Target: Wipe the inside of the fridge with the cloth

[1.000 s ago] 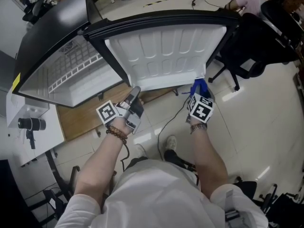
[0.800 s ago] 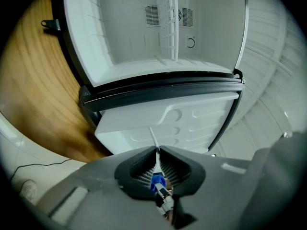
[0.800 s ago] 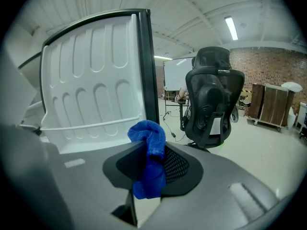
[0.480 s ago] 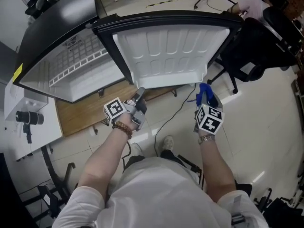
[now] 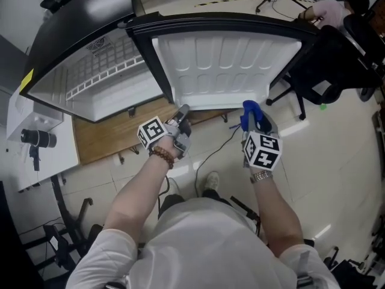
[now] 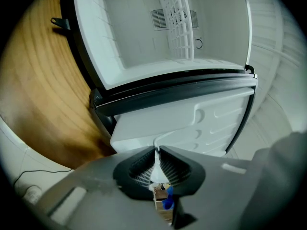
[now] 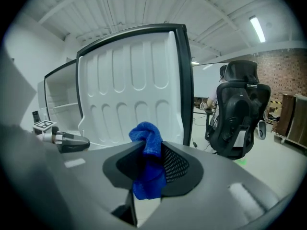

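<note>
**A:** What has the right gripper [image 7: 151, 153] got?

**B:** The blue cloth [image 7: 148, 143]. The jaws stand partly apart and press on the bunched cloth from both sides. One fold sticks up above the tips and the rest hangs below them.

**A:** Where is that, measured against the fridge [image 5: 90, 83]?

**B:** Outside it. In the head view the cloth is just in front of the bottom right corner of the open door [image 5: 222, 65]. It faces the door's white ribbed inner side and looks apart from it.

**A:** And the left gripper [image 5: 180, 120]?

**B:** Its jaws are together with nothing between them. It sits near the door's bottom left corner, on the hinge side. The left gripper view looks over the door's edge into the white inside of the fridge, where a wire shelf [image 6: 175, 18] stands.

**A:** What carries the fridge?

**B:** A wooden board [image 5: 108, 140] on the tiled floor [image 5: 337, 155]; bare wood shows along the board's near edge. A black office chair [image 5: 334, 59] stands just beyond the door's right edge.
</note>
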The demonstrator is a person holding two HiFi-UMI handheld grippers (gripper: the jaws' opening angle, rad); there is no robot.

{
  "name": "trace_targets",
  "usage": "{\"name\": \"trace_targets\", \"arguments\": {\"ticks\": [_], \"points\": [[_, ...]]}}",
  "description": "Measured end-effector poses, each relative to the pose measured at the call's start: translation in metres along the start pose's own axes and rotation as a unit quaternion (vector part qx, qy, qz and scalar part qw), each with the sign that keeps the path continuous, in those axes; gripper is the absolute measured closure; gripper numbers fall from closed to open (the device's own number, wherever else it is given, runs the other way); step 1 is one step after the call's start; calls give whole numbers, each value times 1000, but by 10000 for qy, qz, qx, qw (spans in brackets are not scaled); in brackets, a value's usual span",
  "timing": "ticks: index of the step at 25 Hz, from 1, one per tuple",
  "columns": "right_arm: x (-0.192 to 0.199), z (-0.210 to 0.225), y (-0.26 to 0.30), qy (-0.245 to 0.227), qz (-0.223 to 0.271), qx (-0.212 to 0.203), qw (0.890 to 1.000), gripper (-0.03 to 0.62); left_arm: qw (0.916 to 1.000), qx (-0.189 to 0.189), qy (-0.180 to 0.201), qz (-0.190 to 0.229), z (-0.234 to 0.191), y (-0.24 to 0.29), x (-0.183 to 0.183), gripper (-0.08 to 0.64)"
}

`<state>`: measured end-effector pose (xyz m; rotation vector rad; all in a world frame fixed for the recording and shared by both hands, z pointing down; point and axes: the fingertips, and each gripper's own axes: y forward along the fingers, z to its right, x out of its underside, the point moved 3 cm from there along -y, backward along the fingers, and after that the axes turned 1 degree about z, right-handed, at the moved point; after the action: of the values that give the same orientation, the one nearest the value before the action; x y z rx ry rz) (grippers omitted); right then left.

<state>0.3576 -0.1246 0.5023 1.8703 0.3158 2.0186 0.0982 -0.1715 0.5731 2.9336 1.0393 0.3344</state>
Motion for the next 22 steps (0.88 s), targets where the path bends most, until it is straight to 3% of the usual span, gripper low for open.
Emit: {"name": "trace_targets", "arguments": {"ticks": [12,16,22], "points": [[-14,-30,13,-230,-129,-928,9953,499,9996,-180,169,110,1,4,3,515],[-21,-45,11,-365,-136,-1281,9910,499,9991,-371,190,44,-1,-2,12,488],[-46,-93,11,-608,65,-1926,9794,499,9982,-284,486,214,18,-25,4,488]]}}
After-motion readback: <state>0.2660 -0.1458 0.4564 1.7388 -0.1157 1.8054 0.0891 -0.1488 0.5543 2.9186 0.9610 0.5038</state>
